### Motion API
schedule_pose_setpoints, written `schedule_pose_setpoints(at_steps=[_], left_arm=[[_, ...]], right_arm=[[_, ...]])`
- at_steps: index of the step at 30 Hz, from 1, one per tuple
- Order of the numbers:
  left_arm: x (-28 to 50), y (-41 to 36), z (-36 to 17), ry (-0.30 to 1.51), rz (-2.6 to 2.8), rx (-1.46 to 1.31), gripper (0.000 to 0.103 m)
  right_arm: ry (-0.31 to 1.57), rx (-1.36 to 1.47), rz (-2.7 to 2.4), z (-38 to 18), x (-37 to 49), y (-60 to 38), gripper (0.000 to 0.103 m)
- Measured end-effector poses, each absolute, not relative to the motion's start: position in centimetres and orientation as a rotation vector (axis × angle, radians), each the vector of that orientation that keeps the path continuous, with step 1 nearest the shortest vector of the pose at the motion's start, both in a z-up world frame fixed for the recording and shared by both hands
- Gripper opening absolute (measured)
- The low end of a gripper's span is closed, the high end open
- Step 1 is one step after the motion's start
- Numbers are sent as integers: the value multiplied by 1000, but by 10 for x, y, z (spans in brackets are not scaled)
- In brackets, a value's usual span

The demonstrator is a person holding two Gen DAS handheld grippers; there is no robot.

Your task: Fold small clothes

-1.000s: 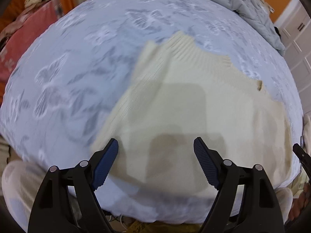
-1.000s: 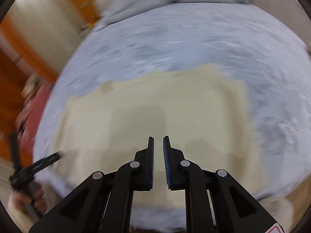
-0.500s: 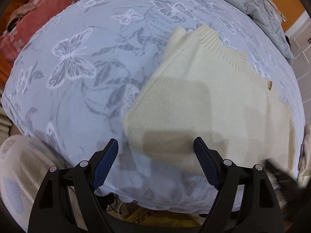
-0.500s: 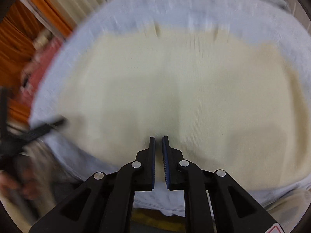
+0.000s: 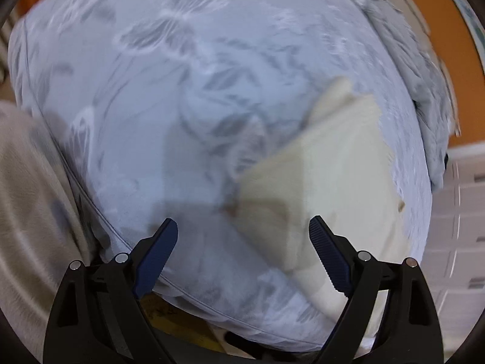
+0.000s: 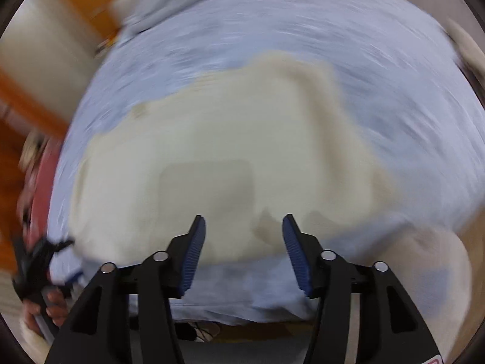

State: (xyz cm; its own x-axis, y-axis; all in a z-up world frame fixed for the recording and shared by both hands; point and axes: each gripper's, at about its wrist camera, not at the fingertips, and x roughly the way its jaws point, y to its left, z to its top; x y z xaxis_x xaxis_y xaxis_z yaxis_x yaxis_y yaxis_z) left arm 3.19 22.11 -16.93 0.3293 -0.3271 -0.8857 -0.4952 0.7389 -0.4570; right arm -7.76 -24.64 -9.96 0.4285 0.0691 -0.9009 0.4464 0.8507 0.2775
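Observation:
A cream knit sweater point(image 5: 339, 176) lies flat on a bed with a pale blue butterfly-print cover point(image 5: 169, 115). In the left wrist view it sits to the right, and my left gripper point(image 5: 242, 242) is open and empty above the bed's near edge, its right finger over the sweater's near corner. In the right wrist view the sweater point(image 6: 218, 139) fills the middle, one sleeve bent at the upper right. My right gripper point(image 6: 244, 236) is open and empty over the sweater's near edge. The left gripper point(image 6: 39, 254) shows blurred at the far left there.
A grey blanket point(image 5: 418, 69) lies bunched at the far right side of the bed. White drawers point(image 5: 460, 227) stand to the right. An orange wall point(image 6: 18, 97) and a red cloth point(image 6: 42, 176) are at the left. The floor shows below the bed edge.
My right gripper has opened from shut and pulled back toward the sweater's near edge. My left gripper has swung left, so the sweater now sits to its right. Both views are motion-blurred.

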Motion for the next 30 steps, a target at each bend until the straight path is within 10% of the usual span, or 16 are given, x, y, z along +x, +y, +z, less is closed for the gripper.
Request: schedule_pose_setpoints(at_steps=[8, 10, 12, 14, 23, 30], left_arm=[[46, 200, -171, 1302, 129, -731, 88], [52, 195, -168, 1307, 118, -724, 69], [56, 189, -158, 1293, 61, -709, 27], [56, 191, -146, 1264, 40, -691, 17], [52, 192, -161, 1311, 65, -665, 18], [55, 183, -162, 1322, 76, -604, 24]], right_arm=[[1208, 578, -513, -137, -89, -321, 82], [1211, 607, -426, -147, -70, -320, 60], [1198, 636, -372, -146, -59, -319, 18], [1124, 659, -353, -126, -60, -319, 13], [1128, 712, -454, -128, -79, -343, 37], [1064, 407, -97, -61, -14, -235, 16]])
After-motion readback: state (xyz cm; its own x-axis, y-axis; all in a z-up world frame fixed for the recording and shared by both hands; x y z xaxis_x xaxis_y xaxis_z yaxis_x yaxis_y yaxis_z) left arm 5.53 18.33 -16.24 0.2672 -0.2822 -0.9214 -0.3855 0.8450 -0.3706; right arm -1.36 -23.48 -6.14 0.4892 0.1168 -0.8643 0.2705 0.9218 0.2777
